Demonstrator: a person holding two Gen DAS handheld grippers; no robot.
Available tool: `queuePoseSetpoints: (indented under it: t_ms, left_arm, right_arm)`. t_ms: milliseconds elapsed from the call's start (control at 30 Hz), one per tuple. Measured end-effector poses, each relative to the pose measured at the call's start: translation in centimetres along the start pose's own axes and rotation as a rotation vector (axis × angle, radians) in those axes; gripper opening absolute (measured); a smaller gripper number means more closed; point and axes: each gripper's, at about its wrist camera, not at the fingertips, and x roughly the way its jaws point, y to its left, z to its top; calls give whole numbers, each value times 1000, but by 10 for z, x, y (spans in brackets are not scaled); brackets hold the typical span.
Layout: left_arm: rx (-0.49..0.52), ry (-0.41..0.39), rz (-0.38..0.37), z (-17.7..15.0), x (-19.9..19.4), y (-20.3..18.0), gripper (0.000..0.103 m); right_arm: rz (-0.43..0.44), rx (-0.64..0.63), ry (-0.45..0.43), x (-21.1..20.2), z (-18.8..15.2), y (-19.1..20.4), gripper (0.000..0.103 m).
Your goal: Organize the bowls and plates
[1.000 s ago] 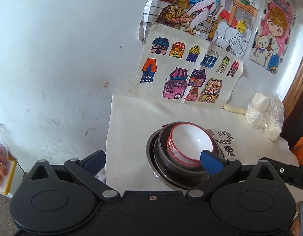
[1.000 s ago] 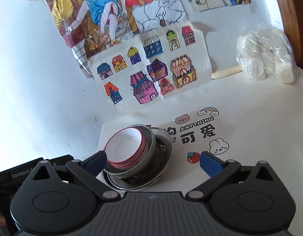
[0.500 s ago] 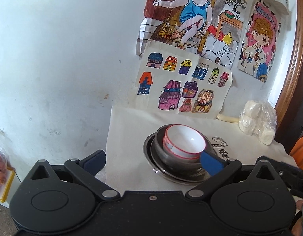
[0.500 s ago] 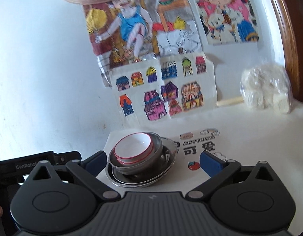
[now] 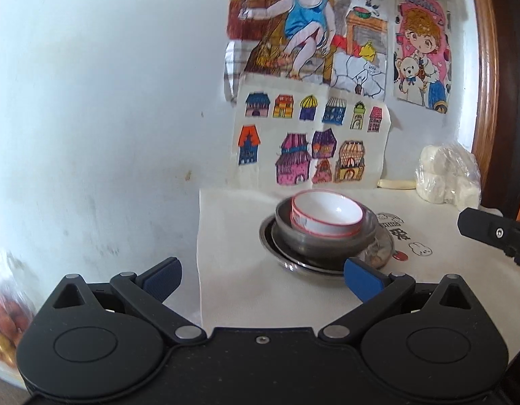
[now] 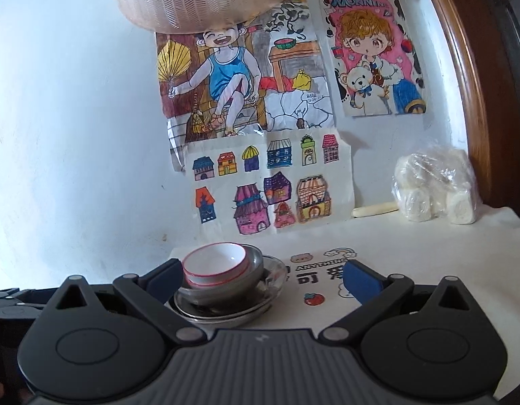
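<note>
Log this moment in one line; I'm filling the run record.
left gripper: open, empty | right gripper: open, empty | white bowl nested in metal bowl on metal plates

Bare cloth (image 6: 411,270) lies right of the stacked bowls (image 6: 226,280). The plastic bag (image 6: 435,189) blocks the far right corner, the wall (image 6: 74,135) stands behind.

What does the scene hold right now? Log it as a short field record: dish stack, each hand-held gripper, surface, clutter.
stack top: white bowl with red rim
stack middle: grey metal bowl
stack base: steel plate
left hand-held gripper: open, empty, short of stack
right hand-held gripper: open, empty
surface: white printed cloth
clutter: bag of white rolls
</note>
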Motion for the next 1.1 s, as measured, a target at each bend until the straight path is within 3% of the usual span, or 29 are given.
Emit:
queuePoseSetpoints:
  t_ms: [333, 1100]
  left_arm:
    - [-10, 32, -1, -11, 3, 2, 102]
    - [-19, 58, -2, -10, 8, 2, 102]
  right_arm:
    - [-62, -28, 13, -2, -24, -4, 103]
    - [-67, -30, 23, -2, -24, -7, 103]
